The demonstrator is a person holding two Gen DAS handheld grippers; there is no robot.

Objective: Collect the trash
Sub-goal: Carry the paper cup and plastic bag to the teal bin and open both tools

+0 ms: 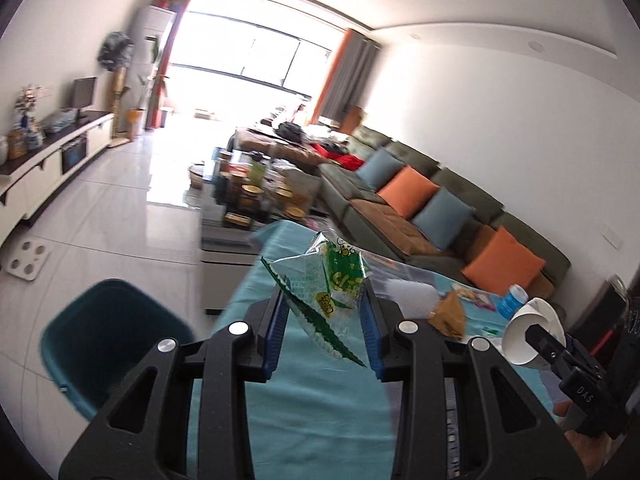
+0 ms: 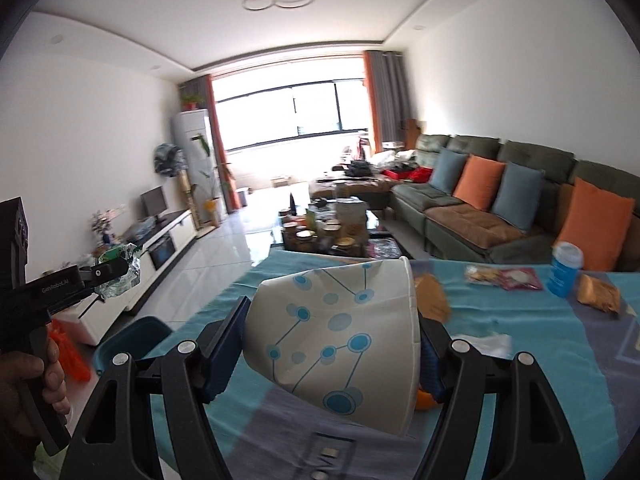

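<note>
My left gripper [image 1: 324,312] is shut on a clear and green plastic snack wrapper [image 1: 332,280] and holds it above the teal tablecloth [image 1: 304,412]. My right gripper [image 2: 332,344] is shut on a crushed white paper cup with blue dots [image 2: 340,332], held over the table. The cup and the right gripper also show at the right of the left wrist view [image 1: 532,328]. The left gripper with the wrapper shows at the left of the right wrist view [image 2: 116,272]. On the table lie a brown wrapper [image 1: 450,314], a blue bottle [image 2: 564,268], a red snack packet [image 2: 504,276] and a golden wrapper [image 2: 600,296].
A dark teal bin [image 1: 108,340] stands on the floor left of the table; it also shows in the right wrist view [image 2: 132,340]. A crowded coffee table [image 2: 328,232] stands beyond, a green sofa with cushions [image 2: 500,208] to the right, a TV cabinet [image 1: 52,156] to the left.
</note>
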